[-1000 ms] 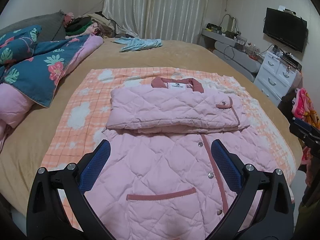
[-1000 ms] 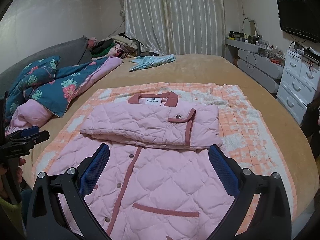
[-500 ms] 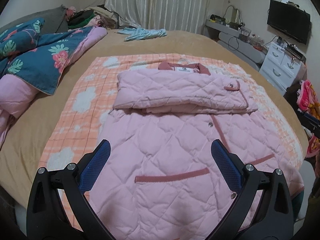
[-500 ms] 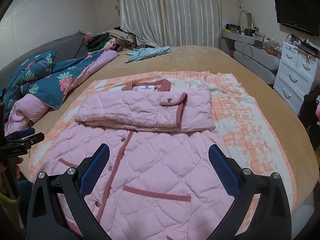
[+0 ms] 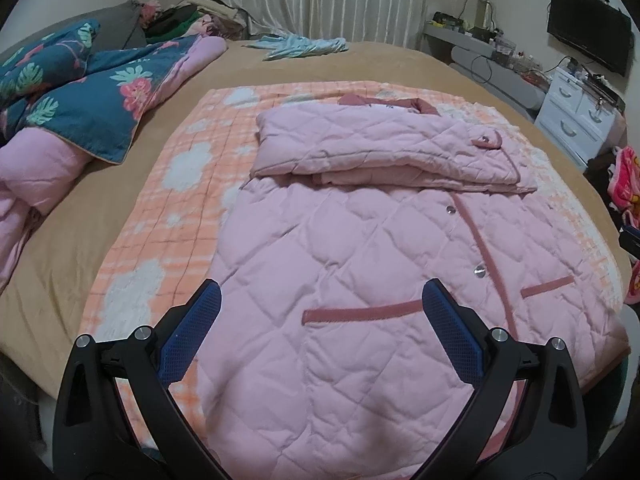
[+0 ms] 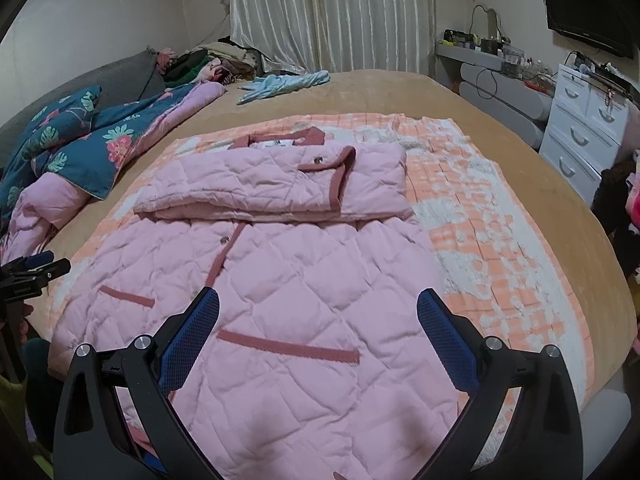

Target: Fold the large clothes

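Note:
A pink quilted jacket (image 5: 360, 264) with dark pink trim lies flat on an orange checked blanket (image 5: 188, 160) on the bed. Both sleeves are folded across its chest into a band (image 5: 380, 152) below the collar. It also shows in the right wrist view (image 6: 280, 280). My left gripper (image 5: 320, 320) is open and empty above the jacket's lower left part. My right gripper (image 6: 318, 320) is open and empty above the jacket's lower right part. The left gripper's tip shows at the left edge of the right wrist view (image 6: 32, 268).
A blue floral quilt (image 5: 80, 96) with pink lining is heaped at the bed's left. A light blue garment (image 5: 300, 46) lies at the far end. White drawers (image 6: 584, 140) and a wall television (image 5: 588, 44) stand on the right. The bed's near edge is just below the jacket hem.
Both grippers have drawn back toward the jacket's hem and dropped lower, so more of the lower jacket and its pocket trims shows. The jacket has not moved.

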{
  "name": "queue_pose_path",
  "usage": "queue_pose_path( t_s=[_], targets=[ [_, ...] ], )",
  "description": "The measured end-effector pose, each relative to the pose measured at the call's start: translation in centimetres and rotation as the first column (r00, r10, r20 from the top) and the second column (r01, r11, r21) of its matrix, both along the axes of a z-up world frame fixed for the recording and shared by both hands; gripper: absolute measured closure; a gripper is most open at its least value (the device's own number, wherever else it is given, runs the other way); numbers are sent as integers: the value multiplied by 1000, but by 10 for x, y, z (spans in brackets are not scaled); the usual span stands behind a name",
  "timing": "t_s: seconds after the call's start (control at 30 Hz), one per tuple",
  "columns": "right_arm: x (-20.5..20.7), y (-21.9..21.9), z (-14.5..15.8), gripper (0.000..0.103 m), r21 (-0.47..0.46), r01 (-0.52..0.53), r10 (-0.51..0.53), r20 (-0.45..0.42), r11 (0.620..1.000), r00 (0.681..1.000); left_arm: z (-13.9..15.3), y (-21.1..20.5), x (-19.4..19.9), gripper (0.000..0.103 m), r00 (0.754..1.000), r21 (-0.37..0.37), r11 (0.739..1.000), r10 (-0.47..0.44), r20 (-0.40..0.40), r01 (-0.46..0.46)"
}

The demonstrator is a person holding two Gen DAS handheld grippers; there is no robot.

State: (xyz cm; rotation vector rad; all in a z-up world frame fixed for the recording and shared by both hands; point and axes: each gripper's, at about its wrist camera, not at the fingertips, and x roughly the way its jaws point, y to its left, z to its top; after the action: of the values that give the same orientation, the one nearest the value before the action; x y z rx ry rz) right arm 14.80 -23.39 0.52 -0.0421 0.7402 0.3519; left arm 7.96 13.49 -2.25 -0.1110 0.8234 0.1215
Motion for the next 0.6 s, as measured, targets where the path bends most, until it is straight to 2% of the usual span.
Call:
queue_pose_path(
  t_s=[0.47,0.6],
  targets=[
    [-9,-27,-26,4,-31,35,-37,-49,999,998,-39,12,-17,9,997,-16,1000,1,-81,-2],
    [-11,-33,-33,4,-43,41,-44,-65,998,997,-51,25,-27,9,994,-49,998,21,-107,-26]
  ],
)
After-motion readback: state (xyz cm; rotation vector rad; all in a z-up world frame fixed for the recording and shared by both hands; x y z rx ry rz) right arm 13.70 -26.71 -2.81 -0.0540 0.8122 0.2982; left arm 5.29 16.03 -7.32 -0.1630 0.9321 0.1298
